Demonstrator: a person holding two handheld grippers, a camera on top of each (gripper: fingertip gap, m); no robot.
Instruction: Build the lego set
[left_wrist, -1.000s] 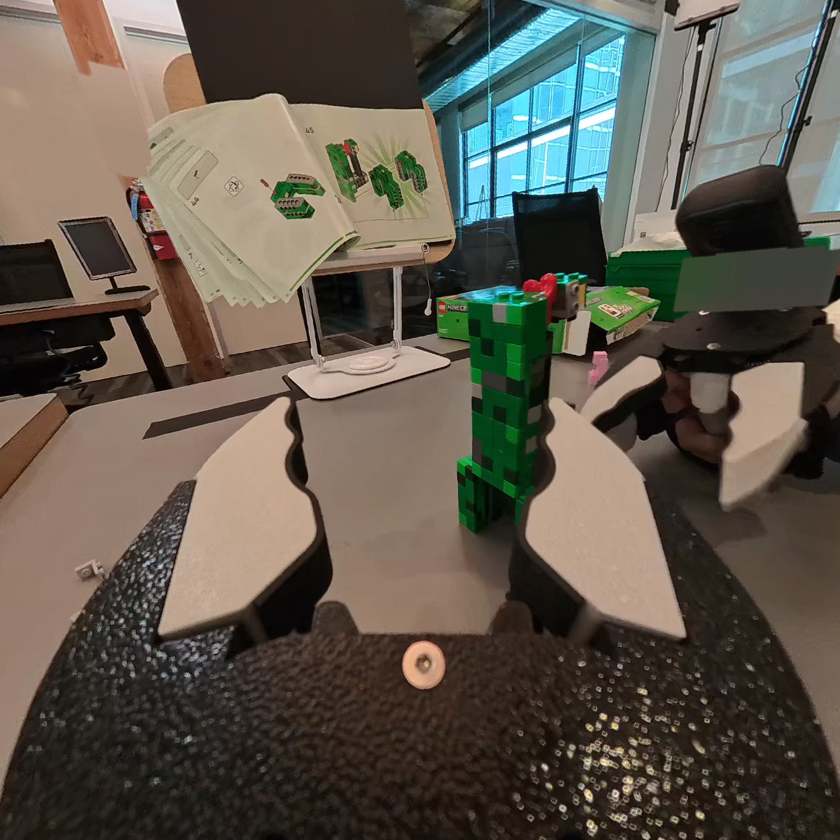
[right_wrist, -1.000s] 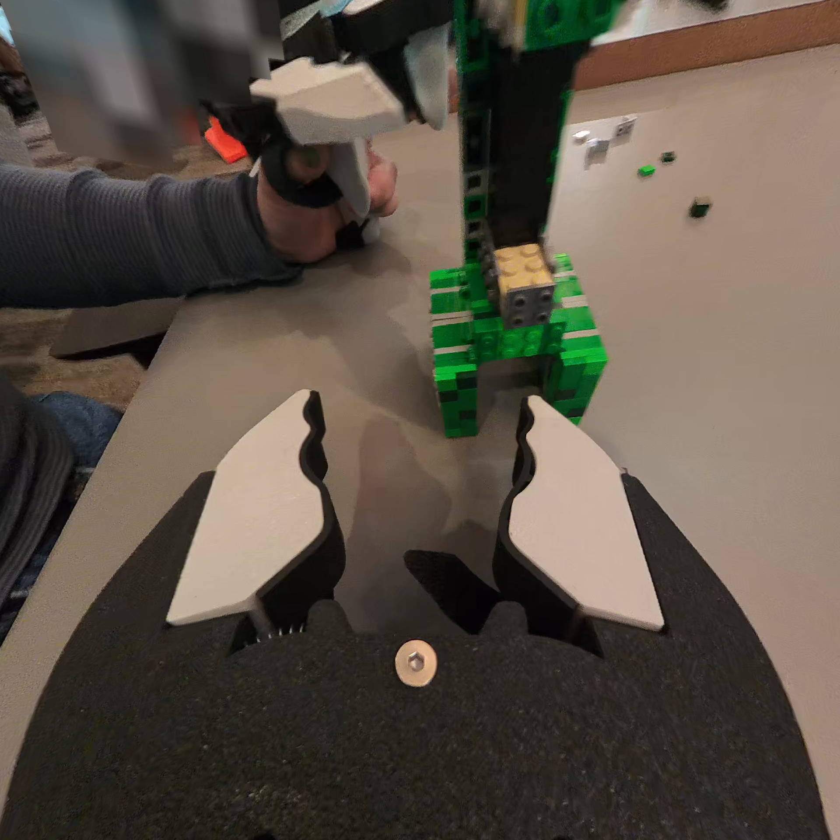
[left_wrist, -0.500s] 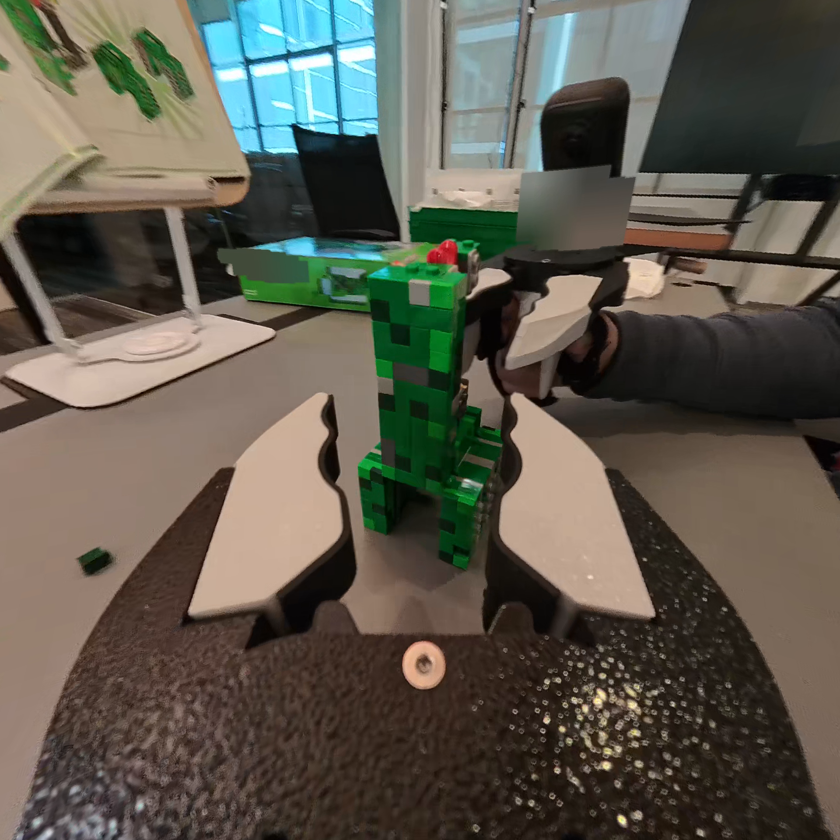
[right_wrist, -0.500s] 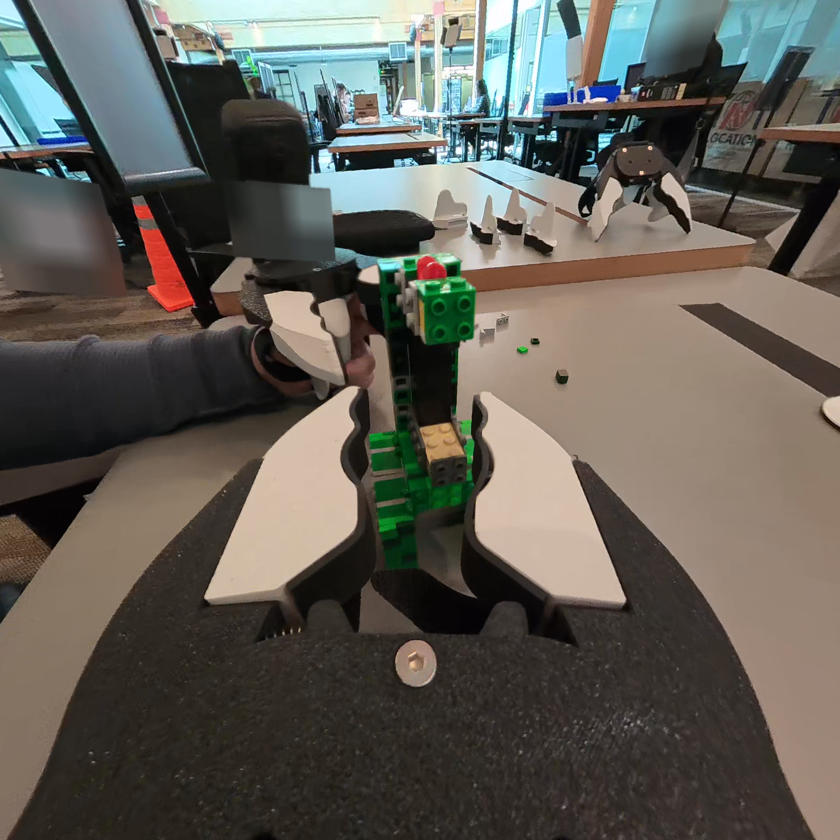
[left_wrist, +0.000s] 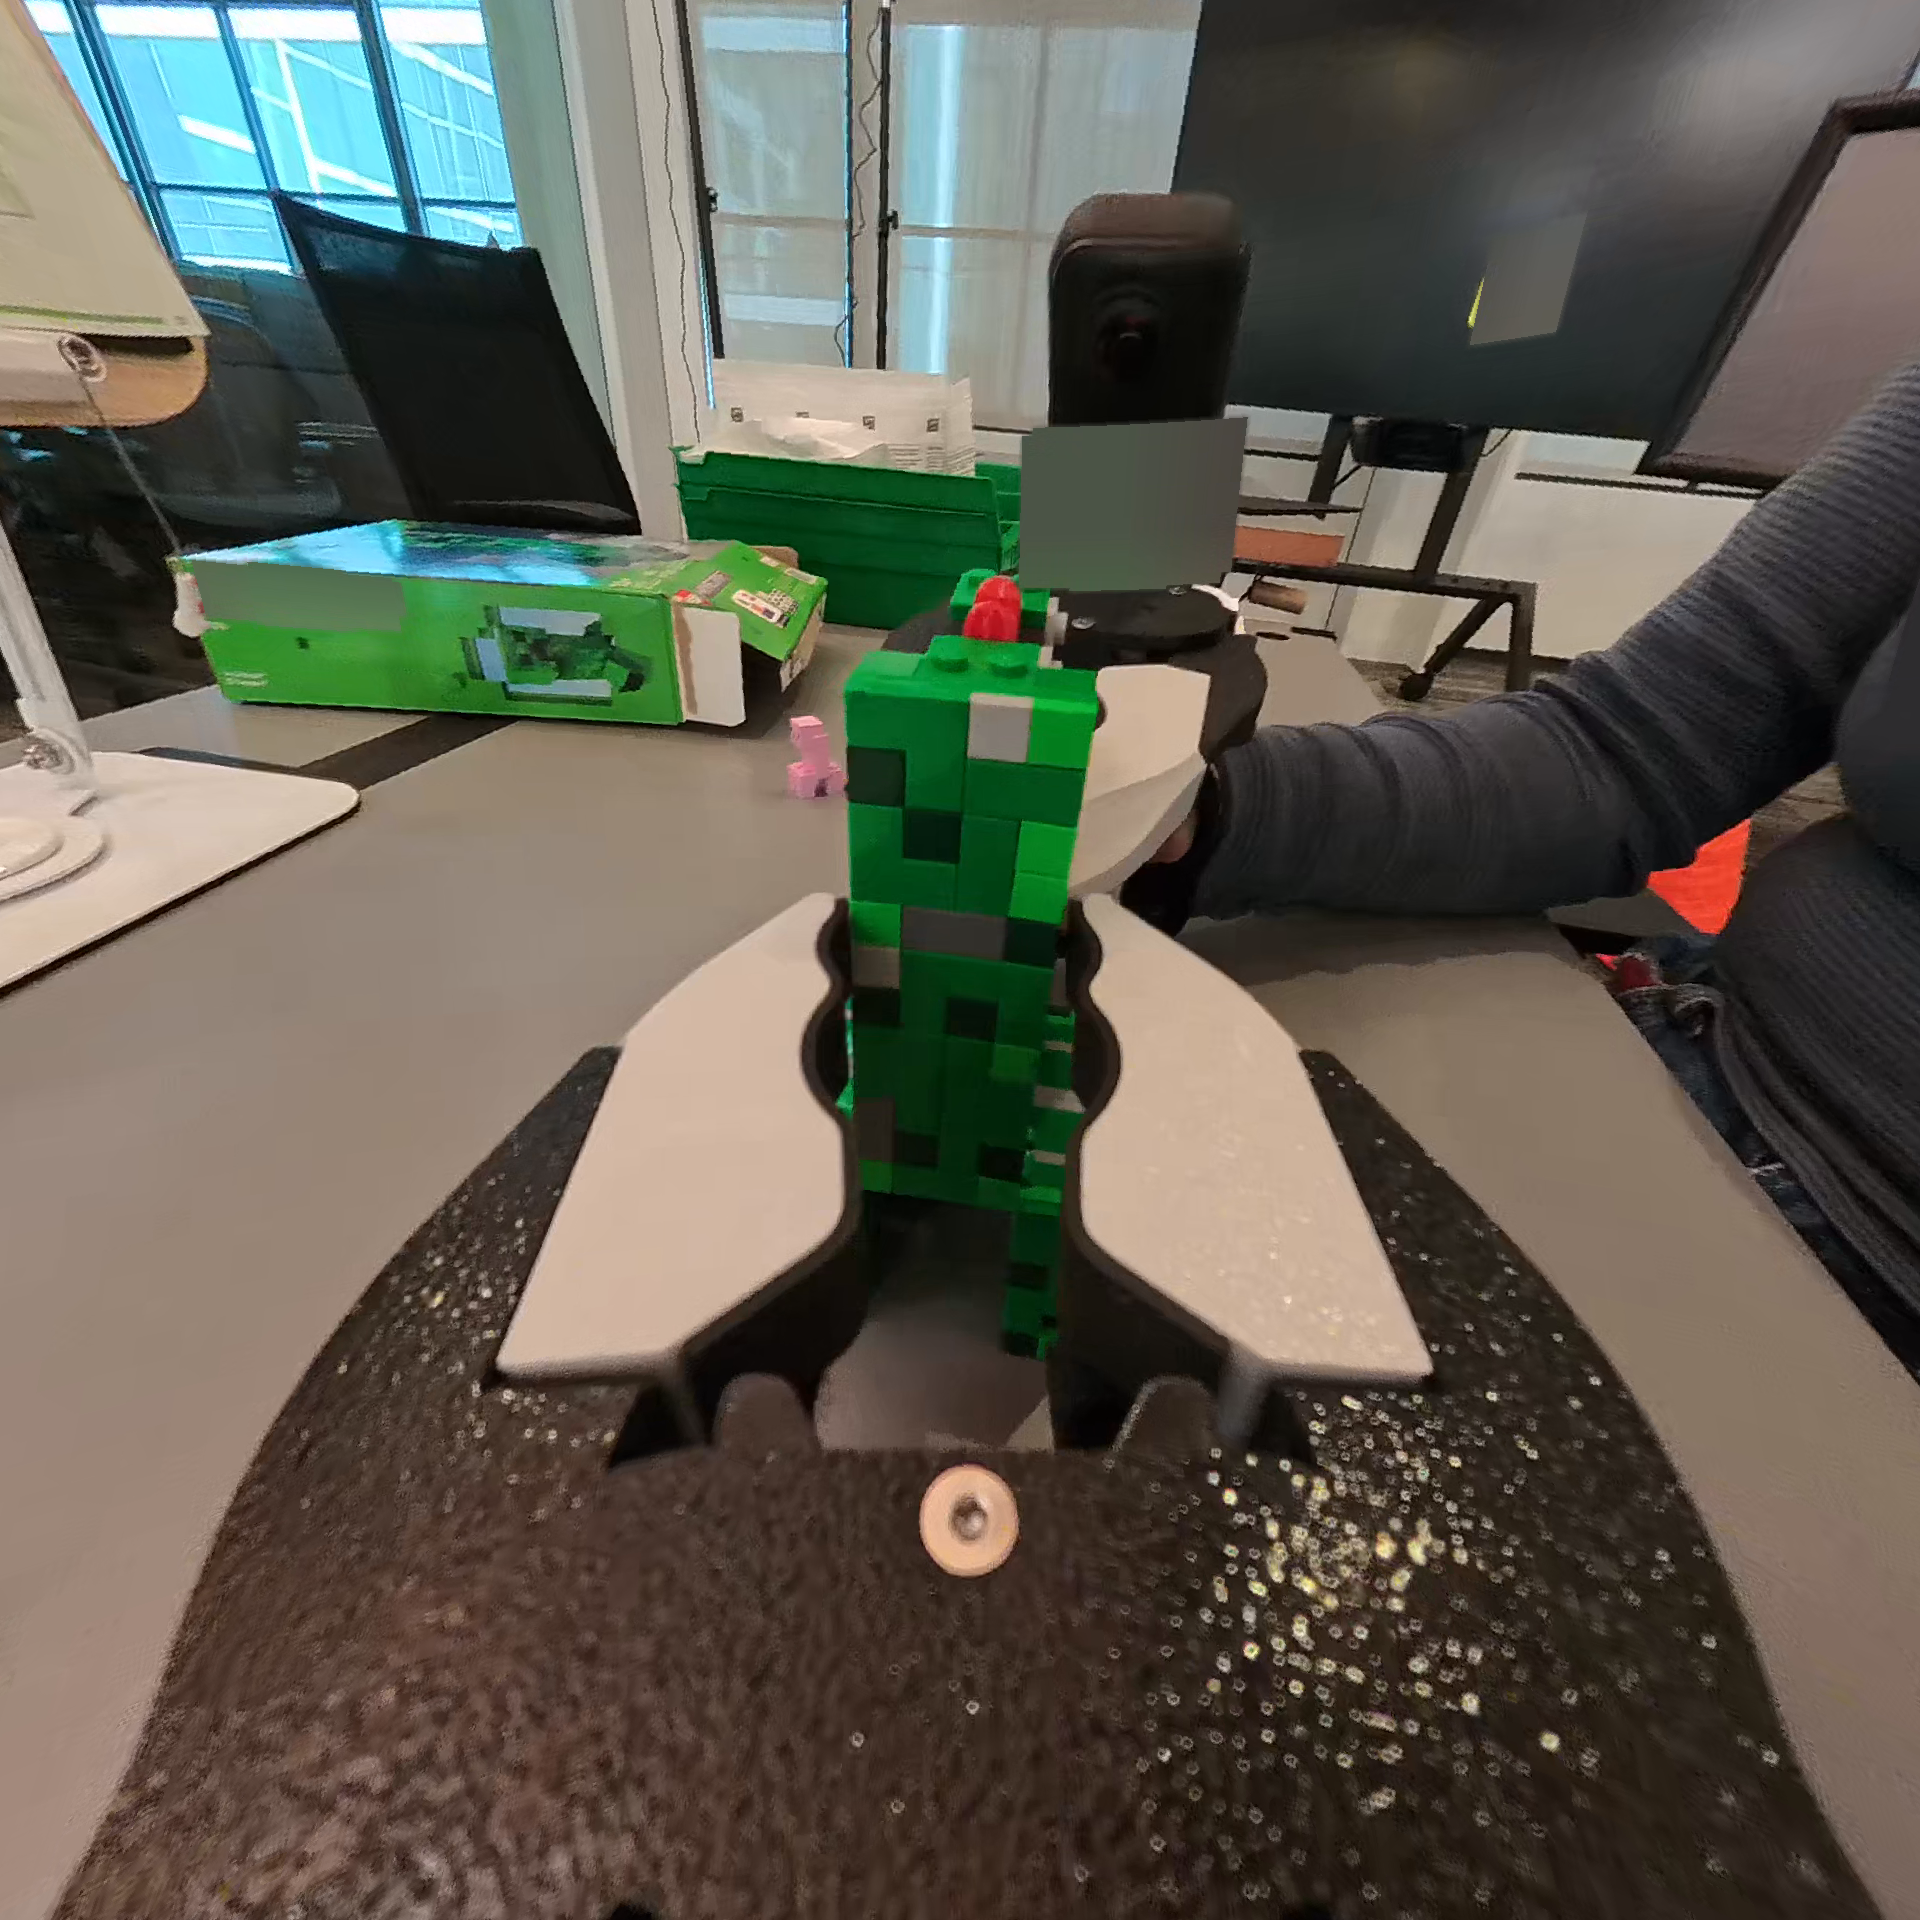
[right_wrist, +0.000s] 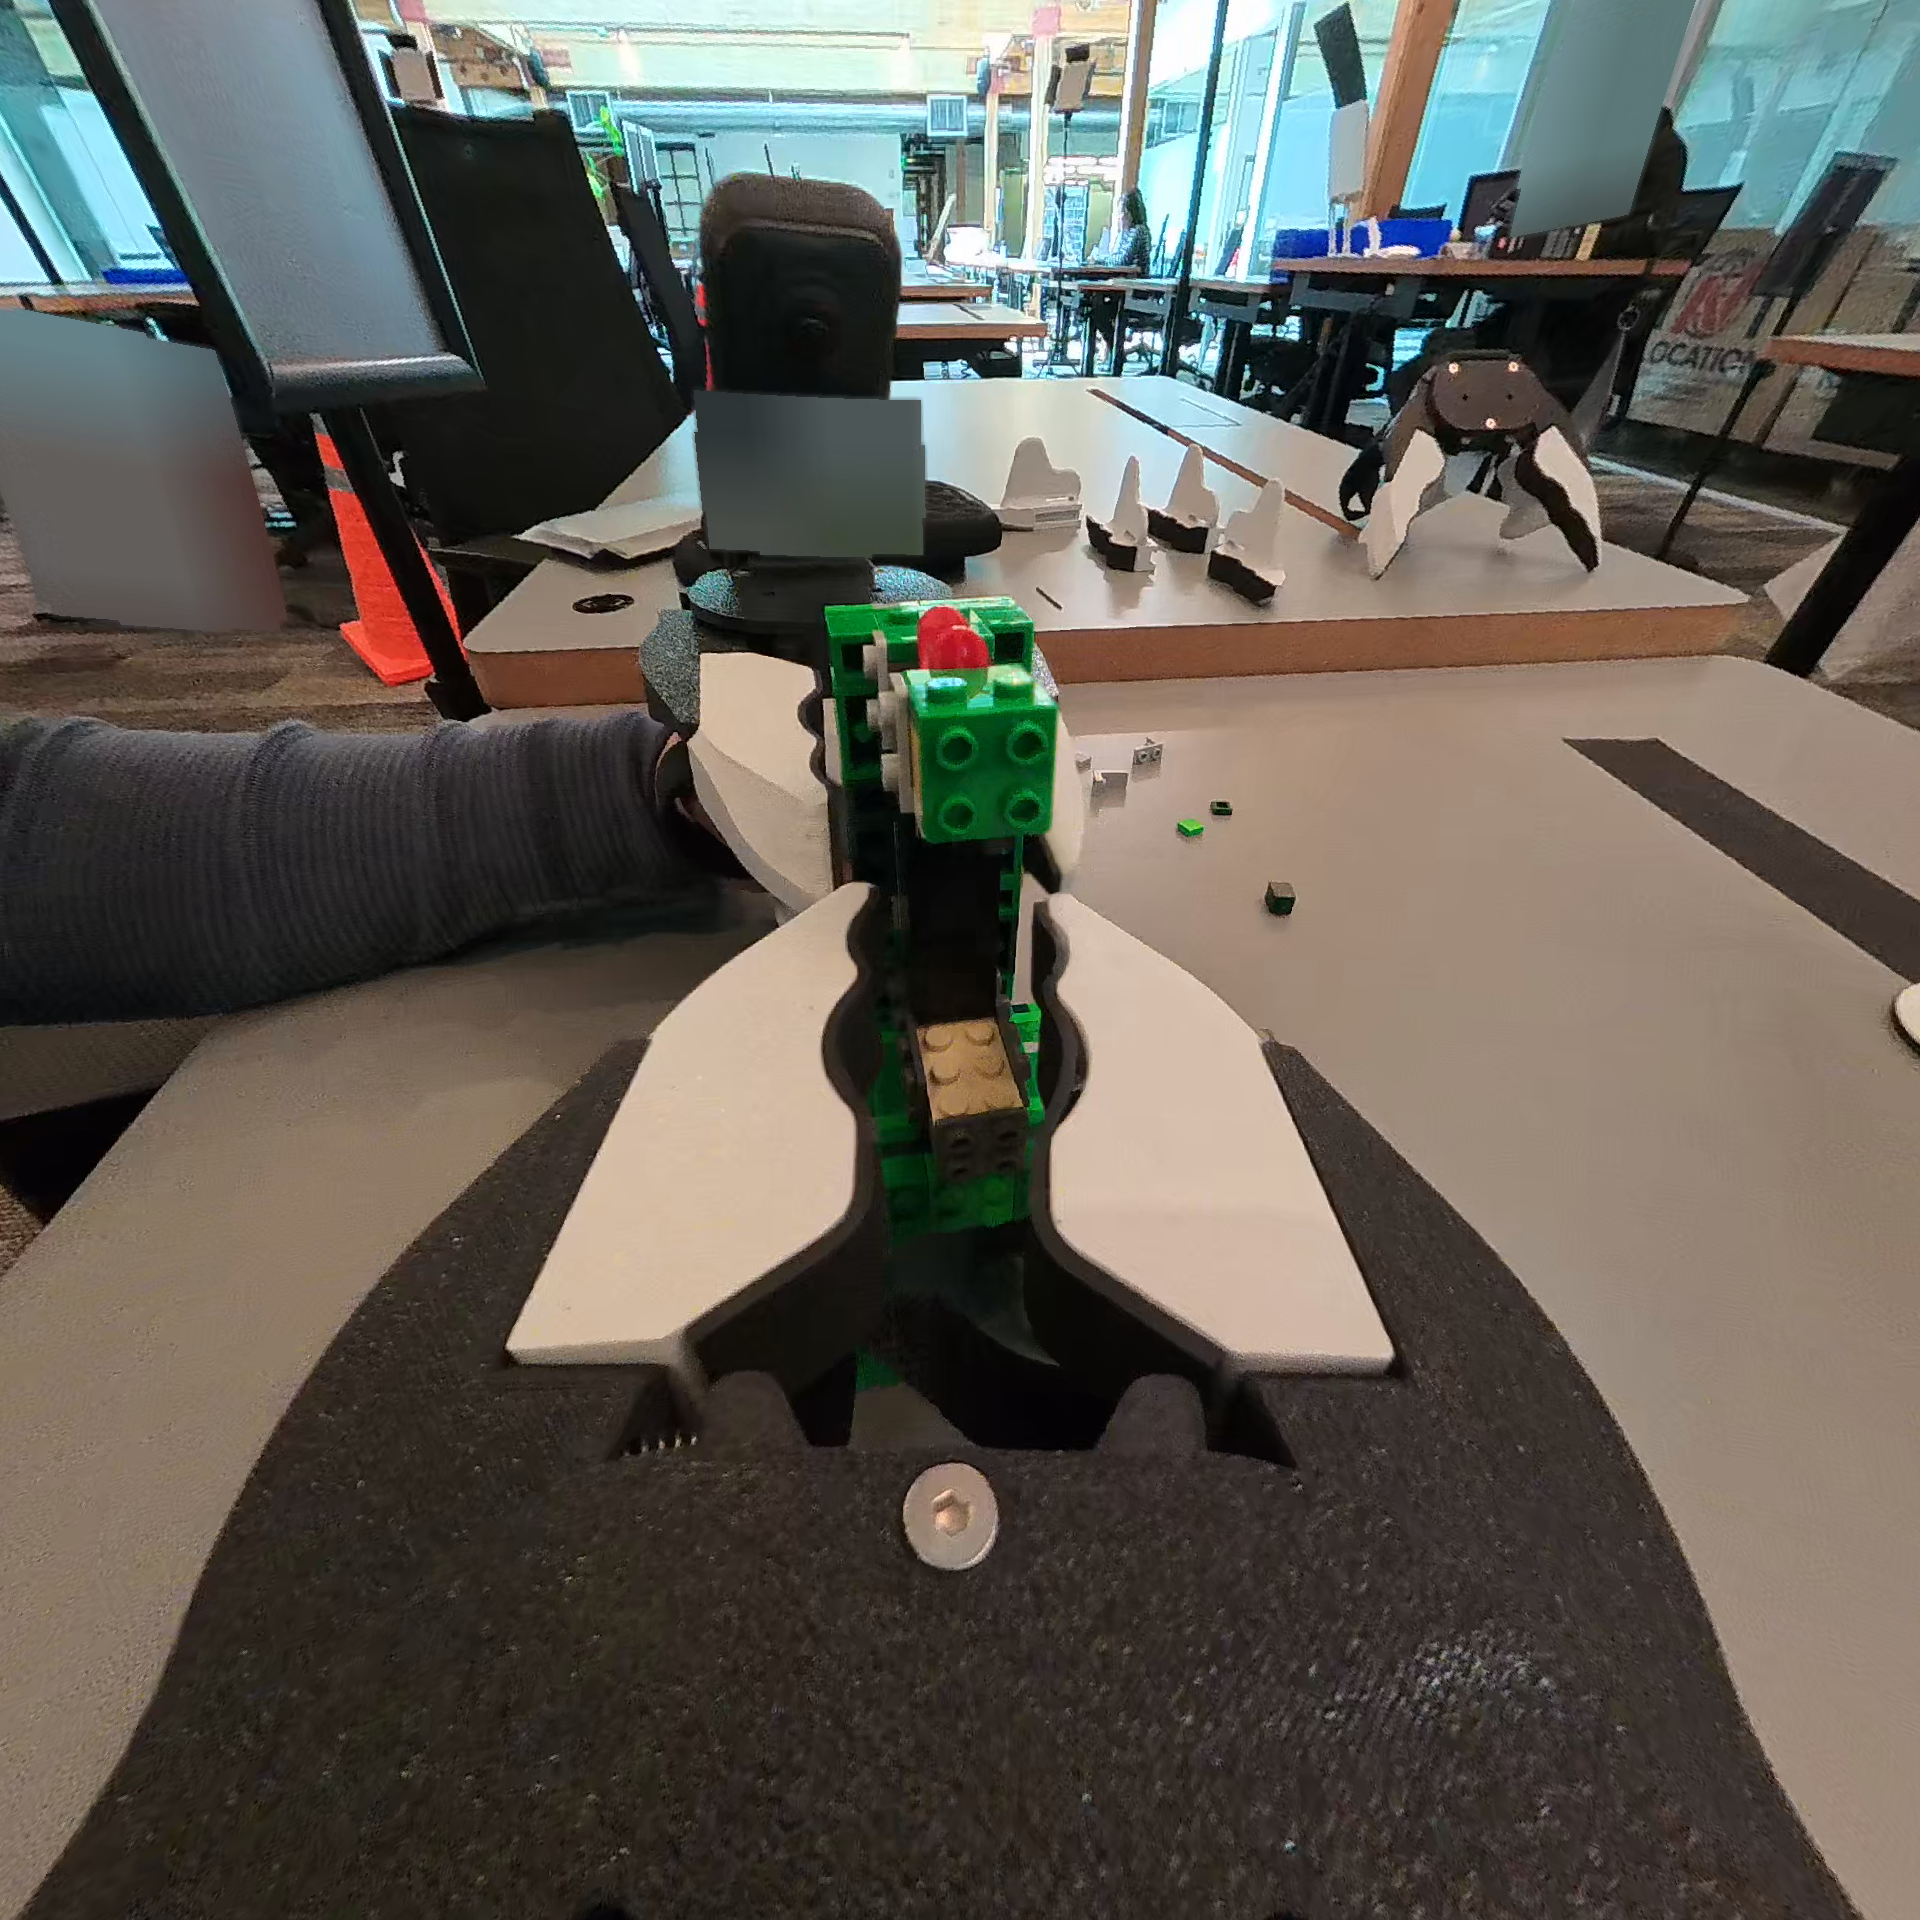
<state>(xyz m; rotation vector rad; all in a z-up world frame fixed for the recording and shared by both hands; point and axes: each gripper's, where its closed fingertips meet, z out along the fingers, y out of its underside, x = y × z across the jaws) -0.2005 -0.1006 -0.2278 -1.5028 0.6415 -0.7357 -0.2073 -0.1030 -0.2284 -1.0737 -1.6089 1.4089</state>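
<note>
A tall green lego figure (left_wrist: 966, 810) stands upright on the grey table (left_wrist: 468, 987). My left gripper (left_wrist: 956, 925) is shut on its body, with the blocky patterned side facing me. My right gripper (right_wrist: 951, 914) is shut on the same figure (right_wrist: 982, 769) from the opposite, open side, where a tan brick (right_wrist: 966, 1070) sits low inside. A red piece (right_wrist: 951, 639) tops the head. Each gripper's white finger shows behind the figure in the other's view: the right one (left_wrist: 1138, 790), the left one (right_wrist: 758, 769).
A green lego box (left_wrist: 468, 634) lies at the back left beside a small pink figure (left_wrist: 814, 758) and the white base of a booklet stand (left_wrist: 156, 831). Small loose pieces (right_wrist: 1280, 897) lie on the table. A person's sleeved arm (left_wrist: 1507, 790) reaches in. Spare gripper parts (right_wrist: 1184, 520) stand on another table. Only a small space, under 4 cm, lies between the two pairs of fingers.
Both grippers were open and apart from the figure a second ago. They have moved in from opposite sides and closed their fingers on it.
</note>
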